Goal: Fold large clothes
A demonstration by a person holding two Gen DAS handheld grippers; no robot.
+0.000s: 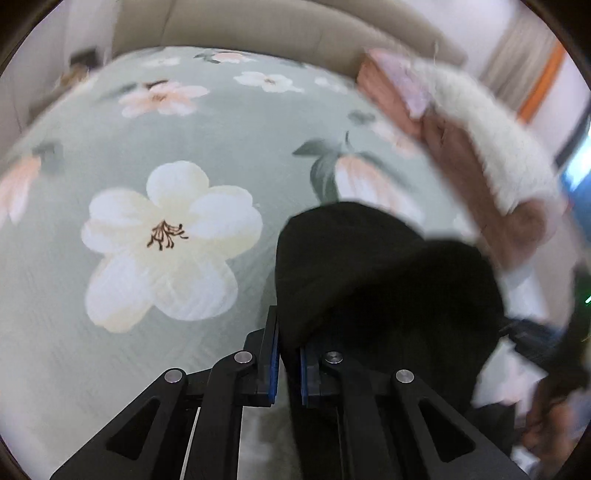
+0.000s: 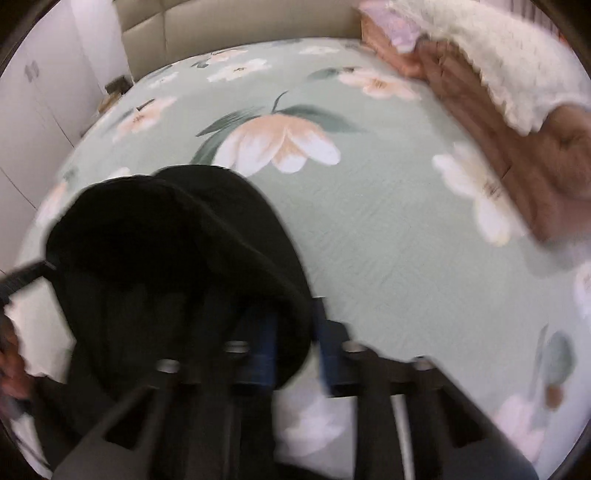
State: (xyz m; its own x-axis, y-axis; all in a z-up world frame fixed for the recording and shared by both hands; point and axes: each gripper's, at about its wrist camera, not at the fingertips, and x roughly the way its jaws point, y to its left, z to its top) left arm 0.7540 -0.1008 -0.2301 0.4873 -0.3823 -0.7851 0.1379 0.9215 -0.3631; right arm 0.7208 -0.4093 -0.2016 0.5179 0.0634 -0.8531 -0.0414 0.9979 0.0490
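A black garment (image 1: 388,280) hangs bunched above a bed with a pale green floral sheet (image 1: 184,129). My left gripper (image 1: 289,354) is shut on one edge of the black garment, which drapes to the right over its right finger. In the right wrist view my right gripper (image 2: 295,343) is shut on another edge of the same black garment (image 2: 177,251), which spreads to the left and hides its left finger. Both views are motion-blurred.
A brown quilt (image 2: 498,147) with a white fluffy blanket (image 2: 517,62) on it lies along the bed's right side. A beige padded headboard (image 2: 240,33) stands at the far end. White cupboards (image 2: 44,92) stand to the left.
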